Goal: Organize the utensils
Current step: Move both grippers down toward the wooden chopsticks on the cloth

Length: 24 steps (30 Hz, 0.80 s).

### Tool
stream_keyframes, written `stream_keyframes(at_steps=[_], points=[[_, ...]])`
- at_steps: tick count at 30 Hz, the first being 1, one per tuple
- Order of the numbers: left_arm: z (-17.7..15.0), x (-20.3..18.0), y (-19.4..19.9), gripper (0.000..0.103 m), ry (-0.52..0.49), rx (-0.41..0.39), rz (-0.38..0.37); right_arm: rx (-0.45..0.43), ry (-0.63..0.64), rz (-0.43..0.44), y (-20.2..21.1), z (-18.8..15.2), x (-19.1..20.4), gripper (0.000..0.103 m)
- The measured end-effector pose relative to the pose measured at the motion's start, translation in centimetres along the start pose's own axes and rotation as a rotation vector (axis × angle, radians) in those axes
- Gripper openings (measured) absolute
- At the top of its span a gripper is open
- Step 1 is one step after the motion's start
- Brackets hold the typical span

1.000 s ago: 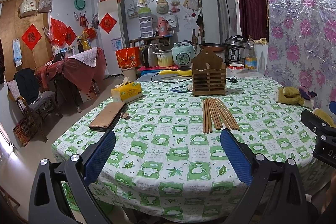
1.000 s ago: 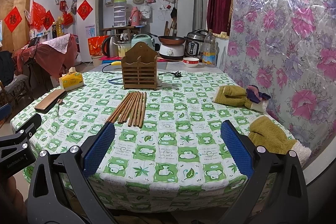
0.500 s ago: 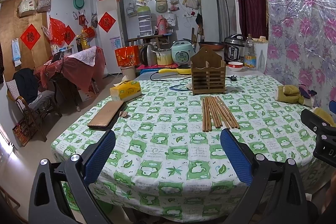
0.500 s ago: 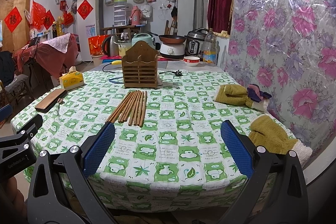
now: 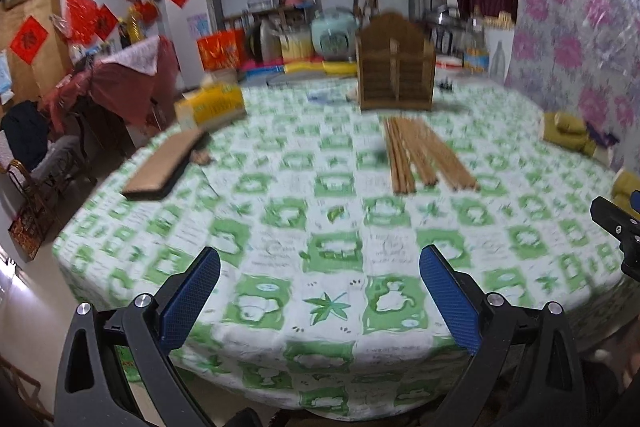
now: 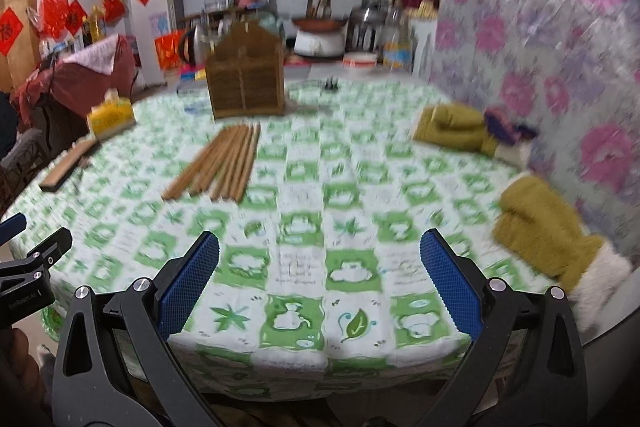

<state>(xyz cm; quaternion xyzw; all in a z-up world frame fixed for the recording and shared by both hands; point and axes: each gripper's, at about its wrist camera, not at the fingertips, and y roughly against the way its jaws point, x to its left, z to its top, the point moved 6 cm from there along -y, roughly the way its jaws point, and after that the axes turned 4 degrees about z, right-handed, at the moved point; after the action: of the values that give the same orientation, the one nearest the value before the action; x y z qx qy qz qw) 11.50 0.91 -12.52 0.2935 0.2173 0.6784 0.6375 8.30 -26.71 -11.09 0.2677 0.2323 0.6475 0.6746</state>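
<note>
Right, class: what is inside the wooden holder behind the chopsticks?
The holder stands upright beyond the chopsticks. Nothing sticks out above its top, but its slatted front hides the compartments and the picture is blurred, so its inside cannot be seen.

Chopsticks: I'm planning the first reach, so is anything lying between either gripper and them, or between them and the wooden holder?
Nothing visible. Only bare tablecloth lies between each open gripper, left and right, and the chopsticks. The strip between chopsticks and holder is also bare. The mittens lie off to the right.
</note>
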Motion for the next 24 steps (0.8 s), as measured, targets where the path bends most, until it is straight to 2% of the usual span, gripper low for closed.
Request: stream_keyframes(at_steps=[6, 13, 15, 19, 22, 24], points=[[0.1, -1.5, -5.5, 0.098, -0.064, 0.116, -0.034, 0.128, 0.026, 0.039, -5.7, -1.3, 0.6, 0.097], [2.3, -1.5, -10.4, 0.098, -0.089, 0.231, -0.067, 0.211, 0.051, 0.065, -9.5, 1.4, 1.2, 0.097], [2.7, -1.6, -11.2, 0.098, -0.080, 0.256, -0.100, 0.236, 0.074, 0.065, -10.6, 2.2, 1.5, 0.097], [3.3, -2.0, -12.1, 0.099, -0.100, 0.267, -0.117, 0.279, 0.144, 0.083, -12.5, 2.6, 2.1, 0.097], [3.5, -1.8, -12.7, 0.099, -0.066, 0.292, -0.141, 0.309, 0.183, 0.087, -13.8, 3.0, 2.4, 0.097], [3.6, -2.1, -12.7, 0.099, -0.097, 0.303, -0.136, 0.313, 0.193, 0.081, -14.6, 3.5, 2.1, 0.097]])
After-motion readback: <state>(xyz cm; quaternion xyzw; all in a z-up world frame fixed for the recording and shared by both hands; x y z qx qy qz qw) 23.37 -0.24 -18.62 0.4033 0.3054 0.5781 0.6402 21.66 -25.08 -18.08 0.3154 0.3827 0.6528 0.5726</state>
